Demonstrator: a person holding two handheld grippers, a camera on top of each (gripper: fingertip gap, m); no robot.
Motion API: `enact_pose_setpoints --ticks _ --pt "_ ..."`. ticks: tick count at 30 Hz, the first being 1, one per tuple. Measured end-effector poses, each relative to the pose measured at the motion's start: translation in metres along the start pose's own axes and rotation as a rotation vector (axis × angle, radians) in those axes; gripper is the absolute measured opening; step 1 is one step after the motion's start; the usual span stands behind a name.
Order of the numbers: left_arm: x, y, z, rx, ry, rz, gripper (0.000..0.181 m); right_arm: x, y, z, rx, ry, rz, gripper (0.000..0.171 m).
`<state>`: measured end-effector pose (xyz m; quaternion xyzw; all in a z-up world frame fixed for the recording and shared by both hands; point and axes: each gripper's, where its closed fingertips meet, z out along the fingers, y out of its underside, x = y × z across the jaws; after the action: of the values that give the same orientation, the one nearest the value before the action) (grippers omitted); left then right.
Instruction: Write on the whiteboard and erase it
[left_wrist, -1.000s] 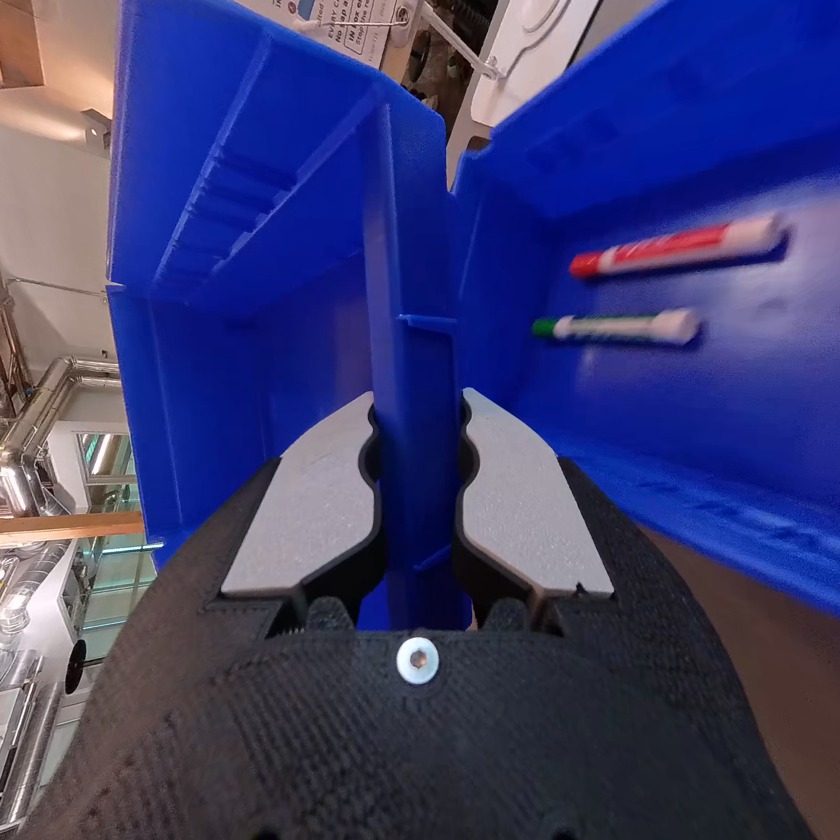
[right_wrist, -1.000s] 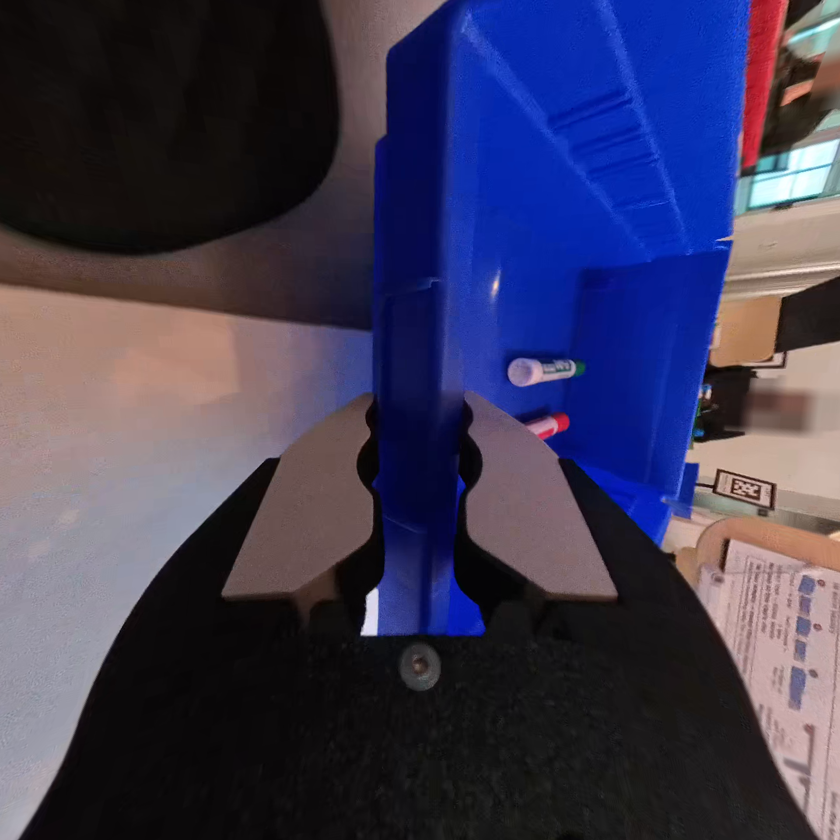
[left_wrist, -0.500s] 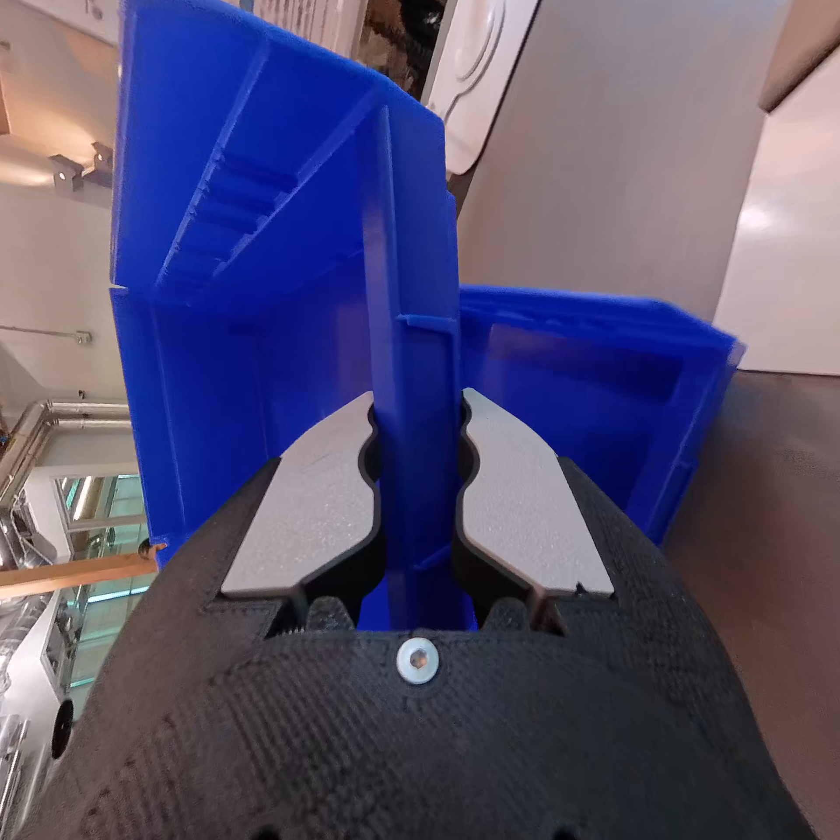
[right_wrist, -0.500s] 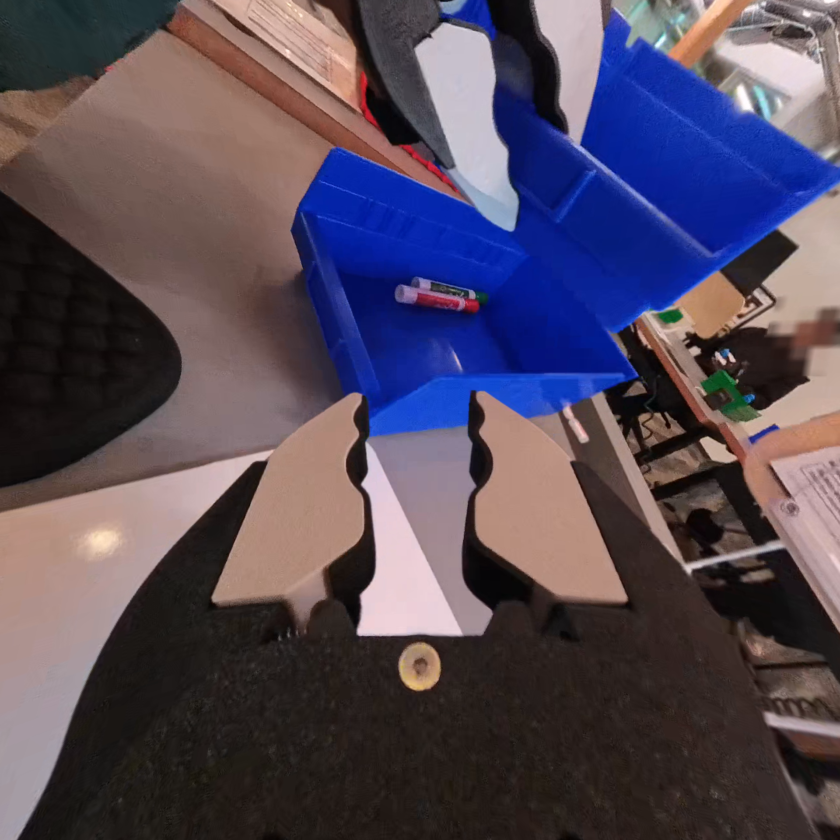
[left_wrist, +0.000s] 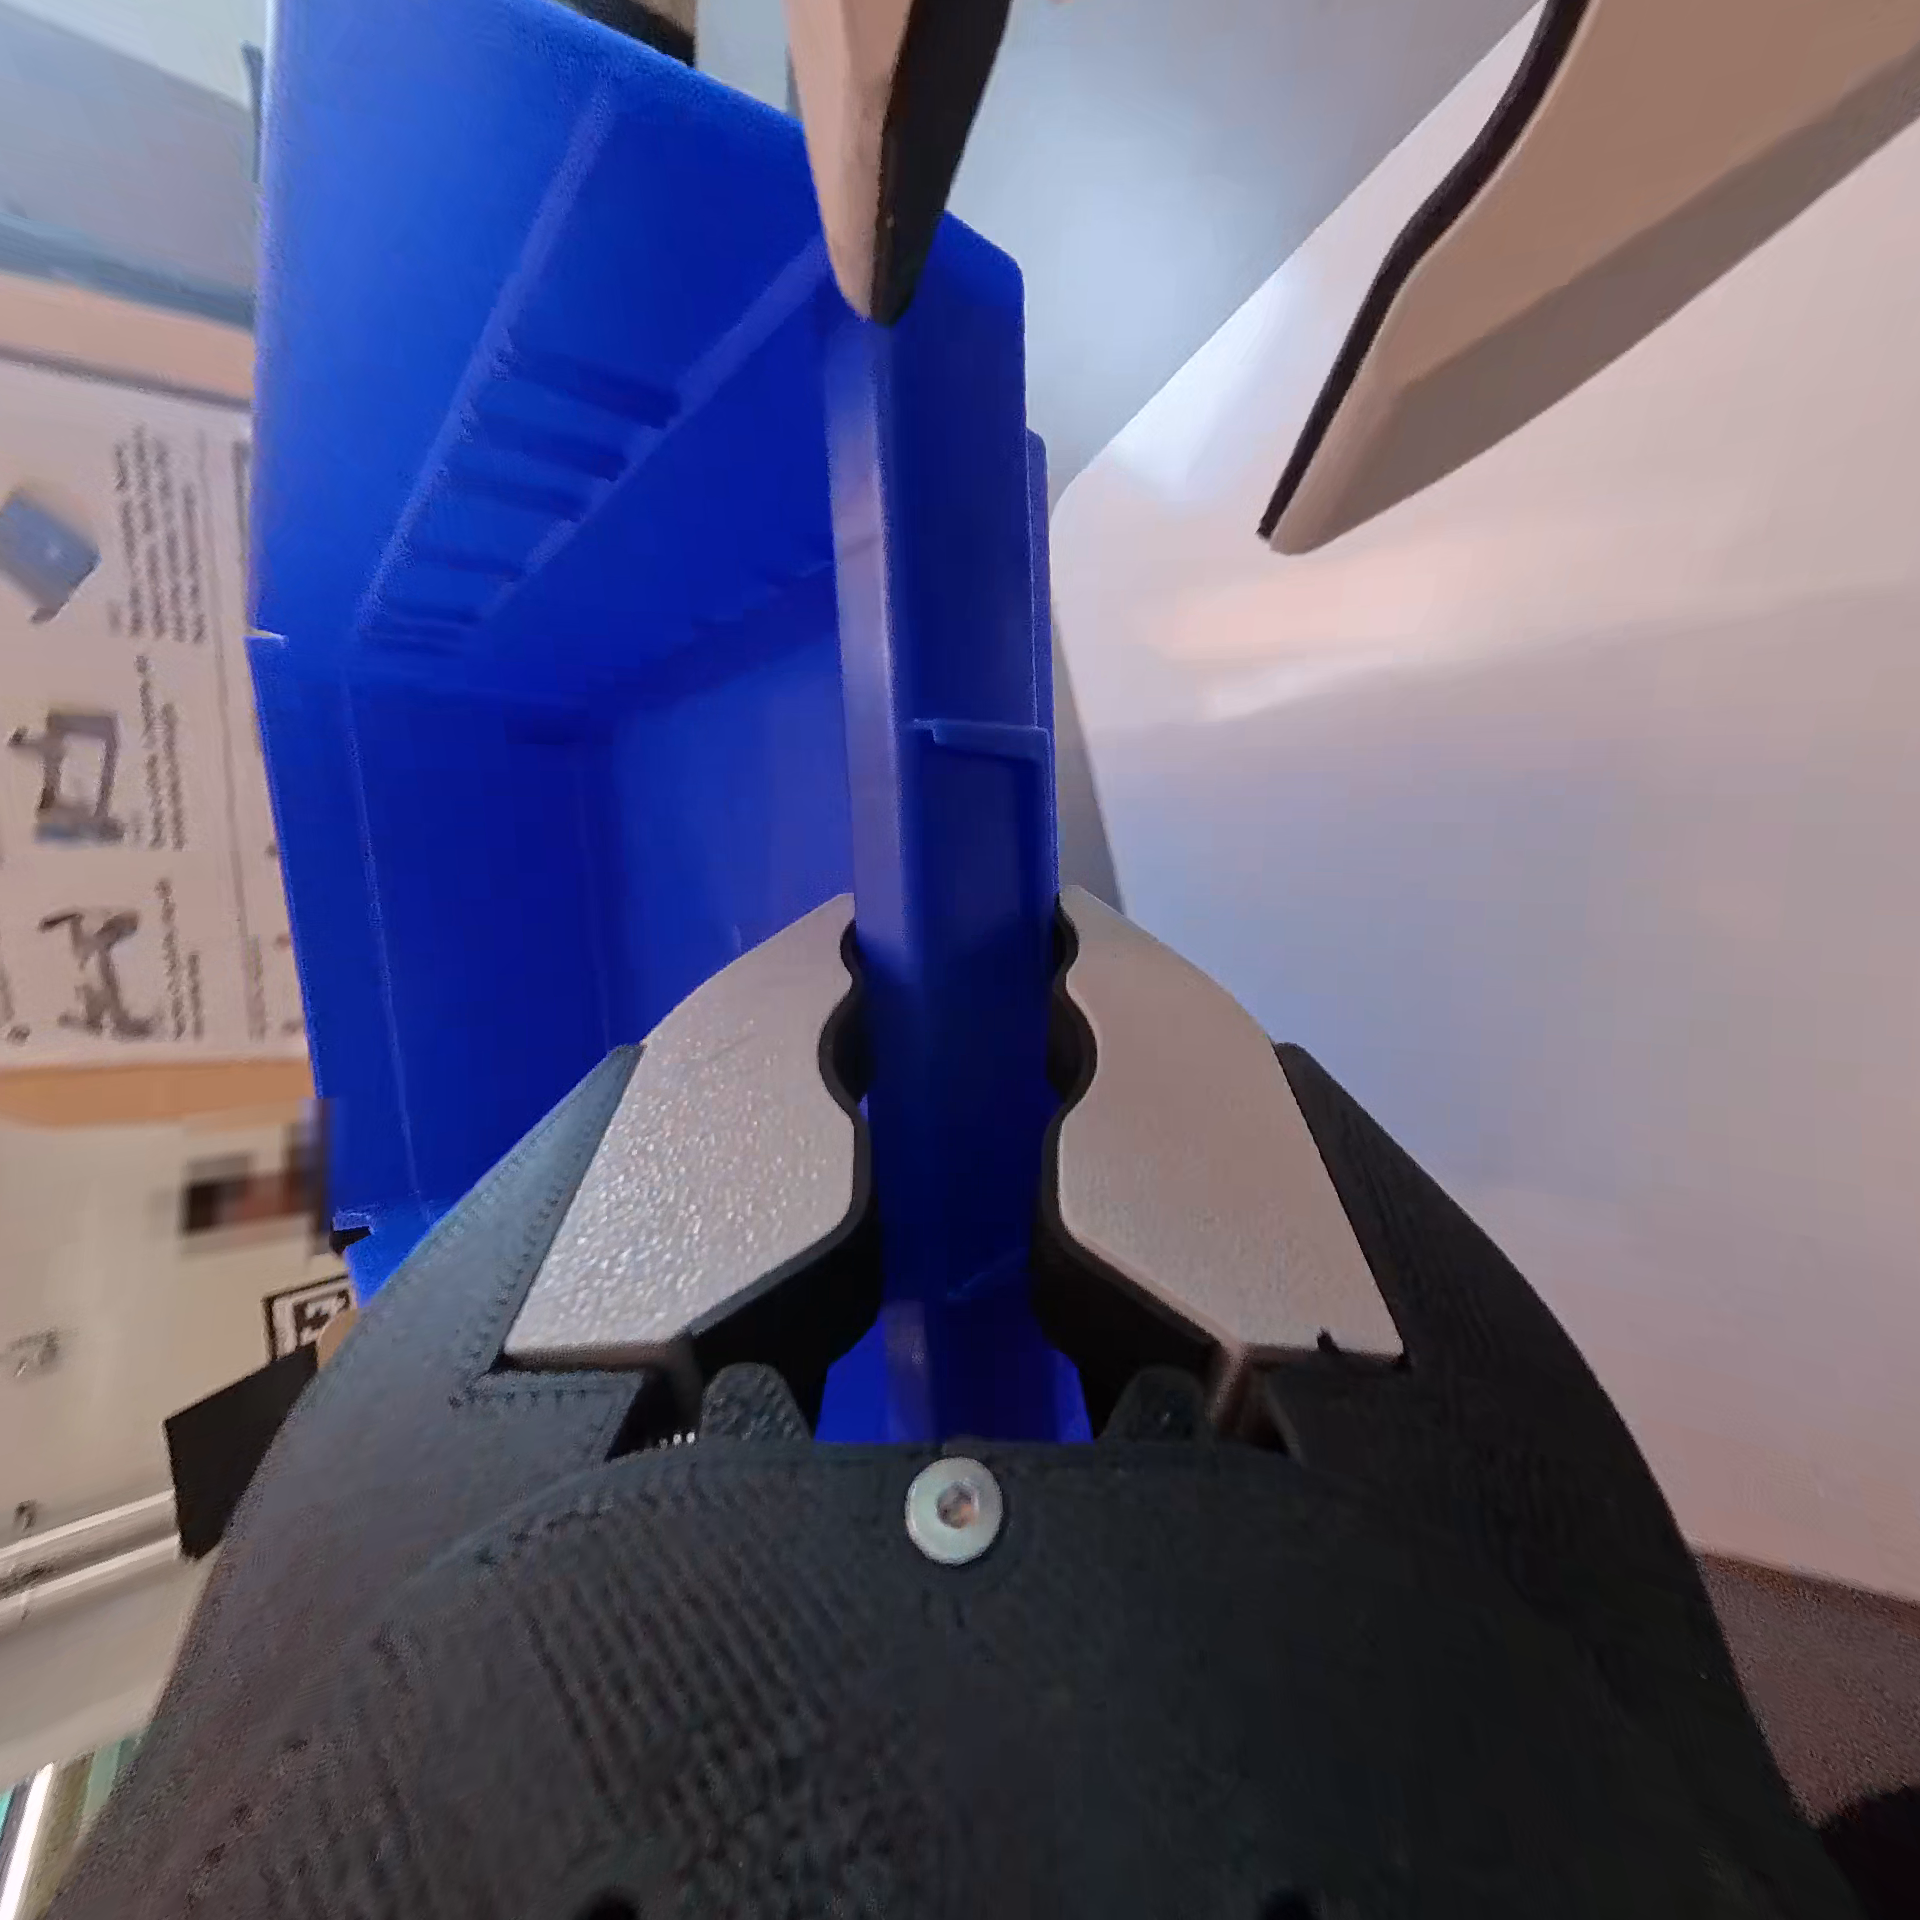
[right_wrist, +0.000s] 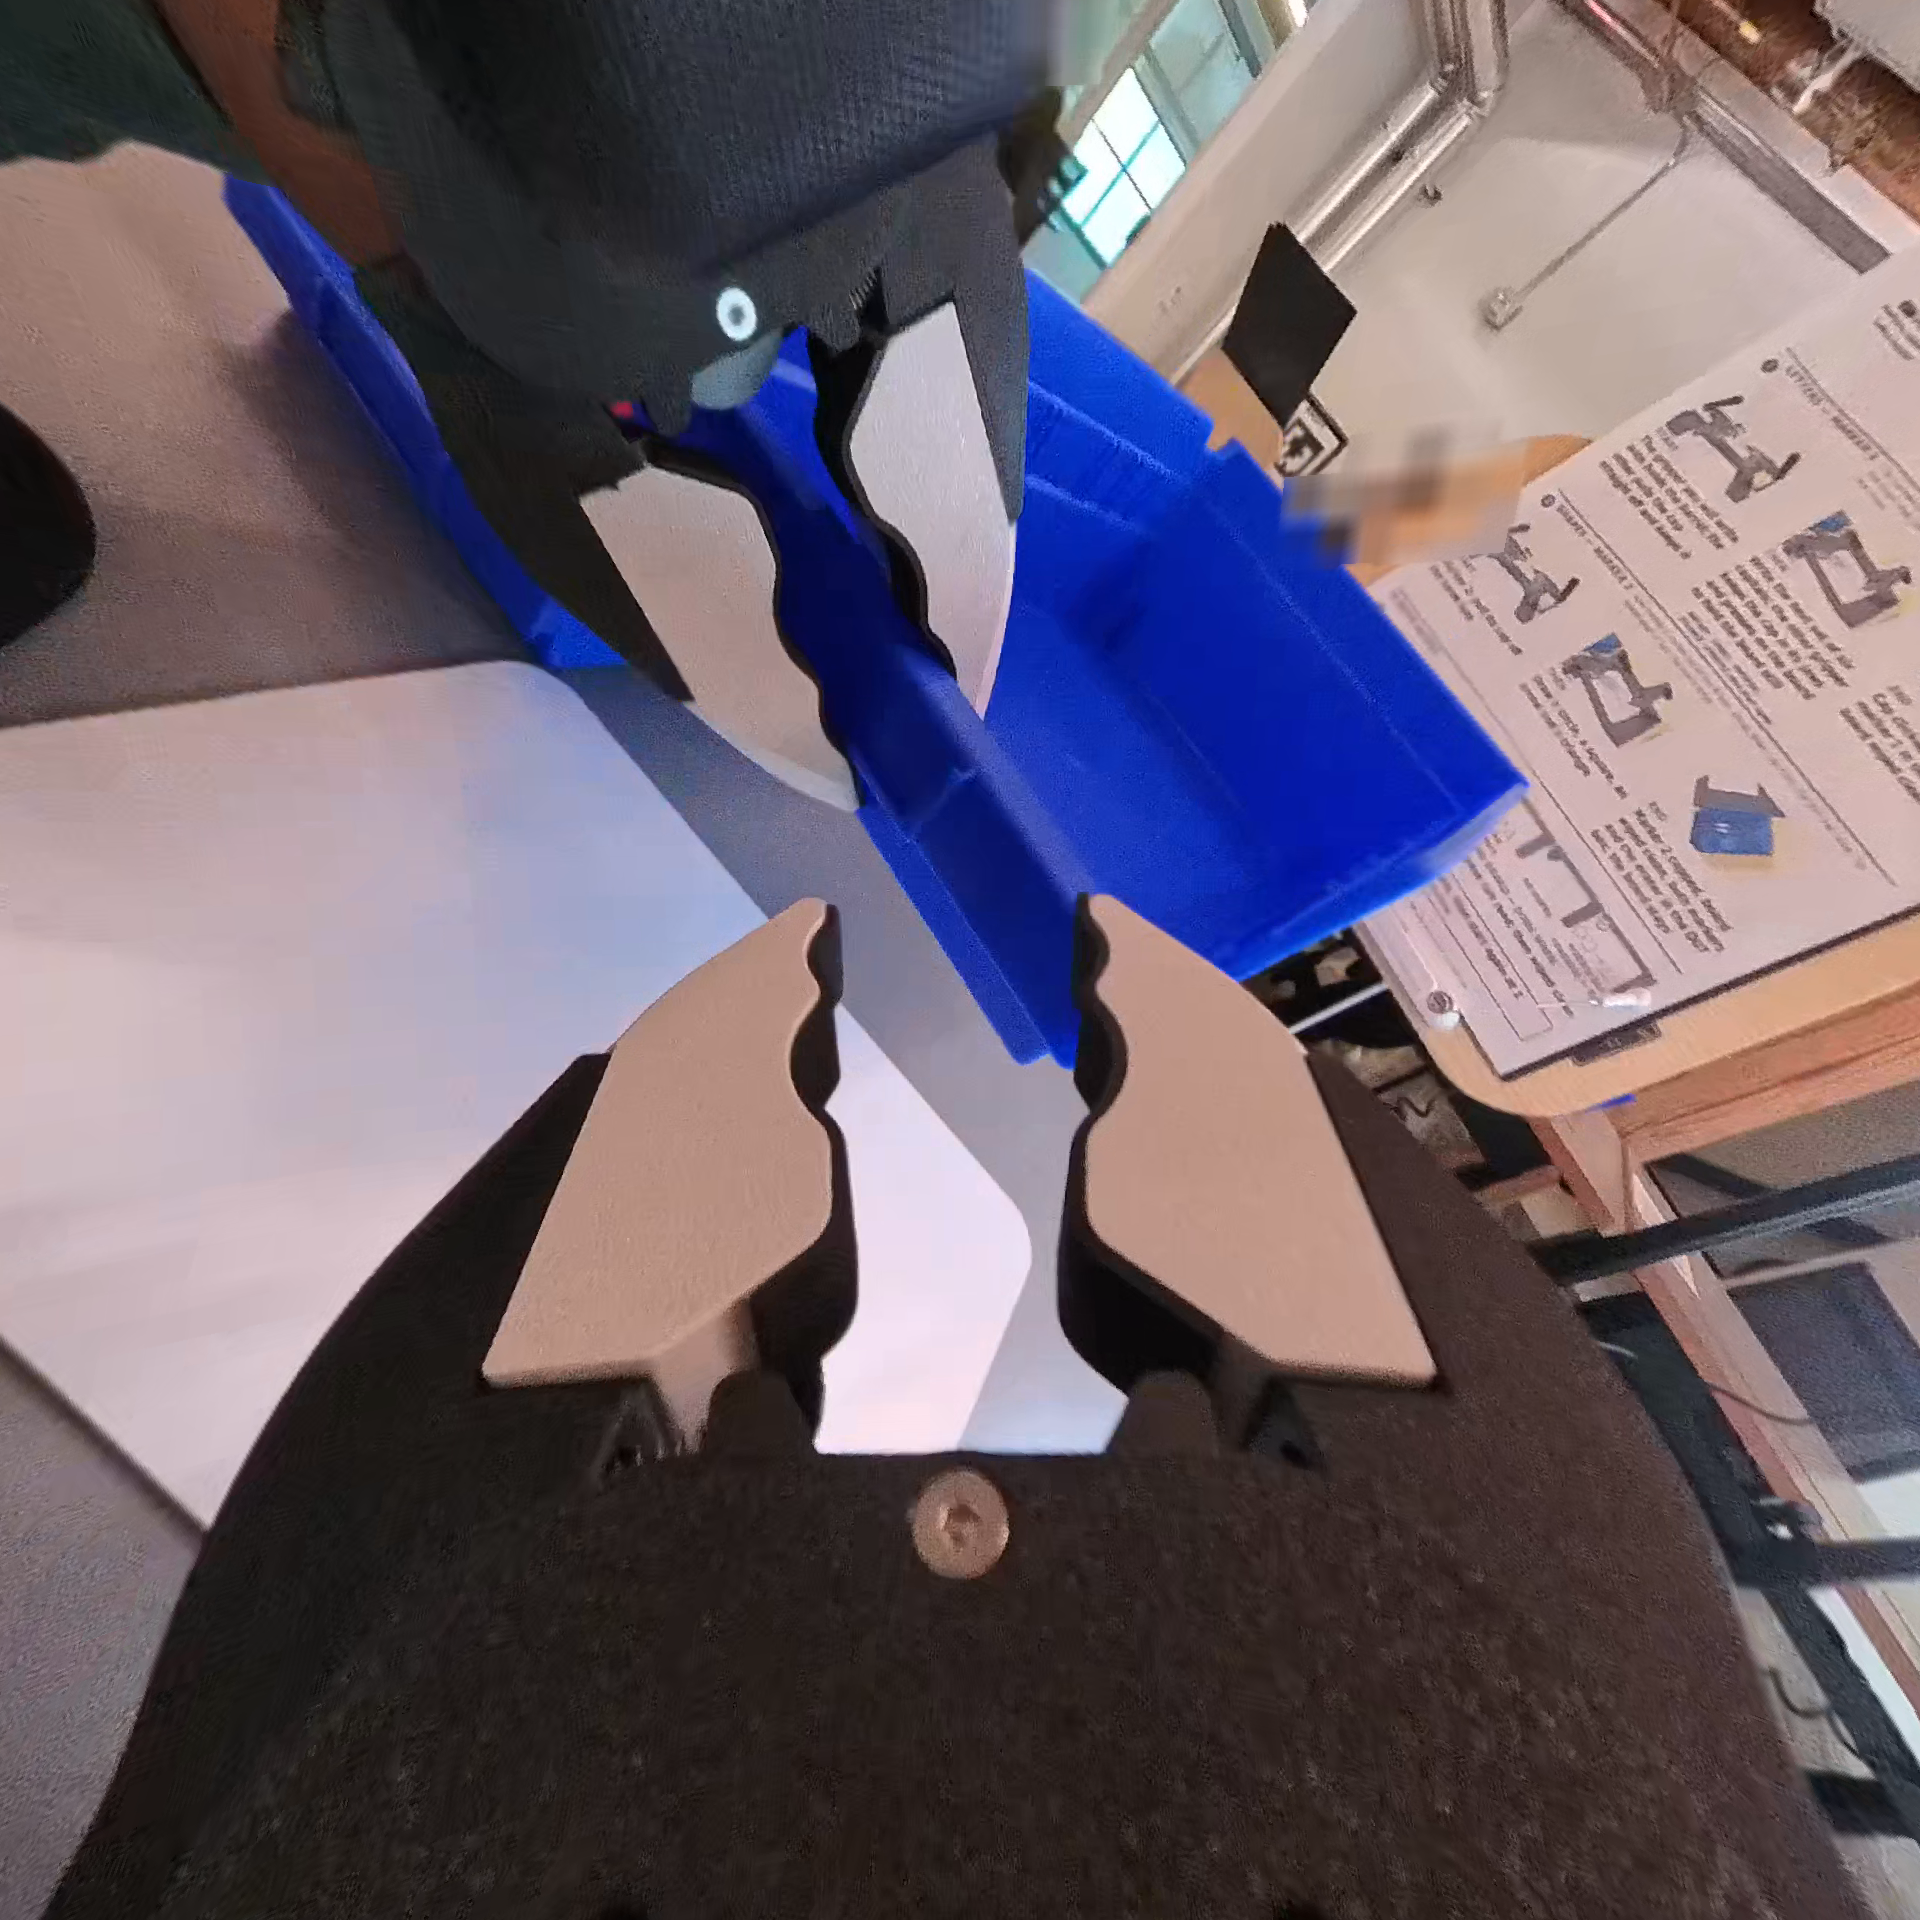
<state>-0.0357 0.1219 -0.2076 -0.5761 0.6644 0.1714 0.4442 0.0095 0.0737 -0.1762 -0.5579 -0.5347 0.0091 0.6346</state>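
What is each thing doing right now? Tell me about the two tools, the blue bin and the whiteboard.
Left tool: shut on the blue bin's wall.
Right tool: open, holding nothing, above the whiteboard's corner.
Blue bin: held by one side wall, this end looks empty, the rest is hidden.
Whiteboard: lying flat, no marks showing.
Instruction sheet: lying flat on the wooden board.

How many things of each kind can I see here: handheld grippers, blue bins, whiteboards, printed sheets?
Grippers: 2, the left gripper and the right gripper
Blue bins: 2, the held bin clamped by its wall in the left gripper, and the far bin partly hidden behind that gripper
Whiteboard: 1
Printed sheet: 1
Total: 6
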Motion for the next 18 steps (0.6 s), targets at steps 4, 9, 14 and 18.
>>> enact_pose_setpoints --ticks 4,9,14,18 --pt "0.037 -0.024 0.020 0.032 0.128 0.020 0.030 -0.003 0.019 -0.026 -0.015 0.007 0.038 0.040" --pt "0.082 -0.037 0.036 0.087 0.239 0.037 0.031 -0.014 0.035 -0.047 -0.043 -0.019 0.067 0.039" --pt "0.094 -0.042 0.030 0.192 0.201 0.144 0.054 -0.035 0.054 -0.039 -0.155 -0.115 0.015 0.041" --pt "0.081 -0.040 -0.010 0.311 0.183 -0.013 0.054 -0.052 0.058 -0.029 -0.239 -0.180 -0.036 0.046"
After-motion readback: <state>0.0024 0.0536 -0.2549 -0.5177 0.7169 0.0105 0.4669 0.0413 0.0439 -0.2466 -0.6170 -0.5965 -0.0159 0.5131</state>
